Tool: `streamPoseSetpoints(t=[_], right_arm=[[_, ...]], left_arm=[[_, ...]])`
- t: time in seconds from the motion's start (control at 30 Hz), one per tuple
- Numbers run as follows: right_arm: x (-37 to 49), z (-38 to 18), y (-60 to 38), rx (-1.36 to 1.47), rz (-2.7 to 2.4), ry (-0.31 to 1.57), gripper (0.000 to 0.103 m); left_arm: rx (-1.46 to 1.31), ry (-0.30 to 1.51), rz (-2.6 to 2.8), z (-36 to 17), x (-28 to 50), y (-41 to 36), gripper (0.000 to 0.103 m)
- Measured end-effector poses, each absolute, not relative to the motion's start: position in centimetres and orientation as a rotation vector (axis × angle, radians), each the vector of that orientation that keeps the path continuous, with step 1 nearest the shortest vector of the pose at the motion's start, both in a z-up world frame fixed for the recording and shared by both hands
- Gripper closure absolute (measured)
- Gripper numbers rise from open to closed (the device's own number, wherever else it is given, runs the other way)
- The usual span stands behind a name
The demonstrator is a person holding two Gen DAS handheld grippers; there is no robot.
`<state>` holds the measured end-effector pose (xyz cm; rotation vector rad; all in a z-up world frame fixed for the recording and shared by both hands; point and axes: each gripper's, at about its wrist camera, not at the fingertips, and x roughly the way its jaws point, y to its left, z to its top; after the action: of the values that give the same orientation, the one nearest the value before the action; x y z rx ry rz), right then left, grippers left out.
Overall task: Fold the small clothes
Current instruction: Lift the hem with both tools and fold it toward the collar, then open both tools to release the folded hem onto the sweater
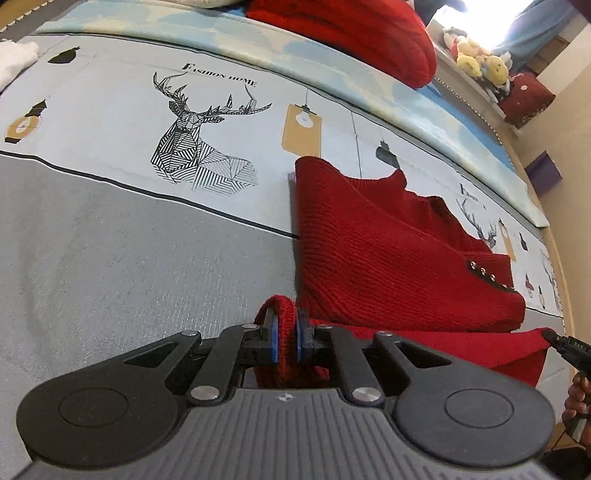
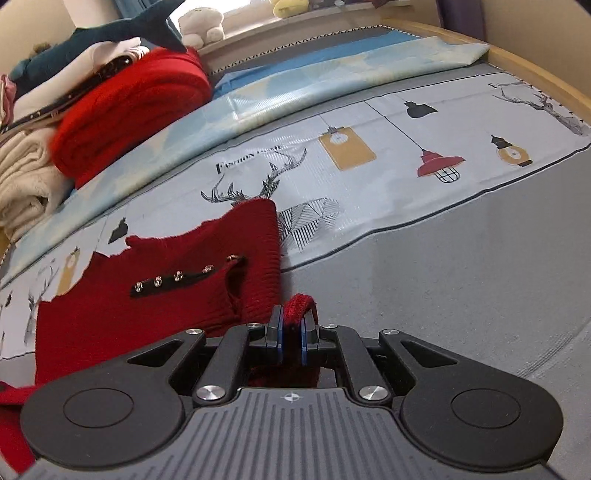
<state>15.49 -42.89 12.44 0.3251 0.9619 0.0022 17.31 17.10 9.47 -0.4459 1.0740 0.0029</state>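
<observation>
A small red knit sweater lies partly folded on the printed bed sheet, with a black strip of metal rings on it. My left gripper is shut on a bunched red edge of the sweater, lifted a little above the sheet. The right gripper's tip shows at the right edge, pinching another corner. In the right wrist view my right gripper is shut on a red knit edge, with the sweater and its ring strip spread to the left.
A folded red blanket and cream towels are stacked at the bed's far side, with a plush shark on top. Plush toys sit on a ledge. White cloth lies at the far left. A wooden bed frame borders the sheet.
</observation>
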Motion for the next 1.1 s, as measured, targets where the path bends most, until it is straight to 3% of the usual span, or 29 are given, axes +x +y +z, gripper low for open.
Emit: streamPoseSetpoints(t=[0.27, 0.33, 0.4, 0.63, 0.9, 1.0, 1.1], right_arm=[[15.5, 12.1, -43.6, 0.360, 0.003, 0.961, 0.090], [15.3, 12.3, -43.8, 0.357, 0.004, 0.952, 0.089], [15.0, 12.6, -44.2, 0.354, -0.014, 0.934, 0.081], [13.7, 13.0, -46.9, 0.410, -0.084, 0.904, 0.080], [12.3, 11.8, -47.9, 0.344, -0.040, 0.990, 0.076], [12.1, 11.5, -47.0, 0.301, 0.002, 1.022, 0.073], [12.2, 11.2, -45.7, 0.255, 0.052, 1.044, 0.070]], left_arm=[[-0.482, 1.070, 0.031, 9.5, 17.1, 17.2, 0.088], [-0.469, 1.057, 0.051, 9.9, 16.7, 17.5, 0.078], [-0.478, 1.048, 0.076, 10.1, 16.2, 18.3, 0.073], [-0.492, 1.050, 0.145, 10.3, 14.2, 21.3, 0.070], [-0.426, 1.165, 0.190, 8.8, 12.7, 22.8, 0.062], [-0.377, 1.179, 0.134, 8.7, 12.7, 21.7, 0.052], [-0.349, 1.180, 0.083, 8.8, 13.0, 20.4, 0.049]])
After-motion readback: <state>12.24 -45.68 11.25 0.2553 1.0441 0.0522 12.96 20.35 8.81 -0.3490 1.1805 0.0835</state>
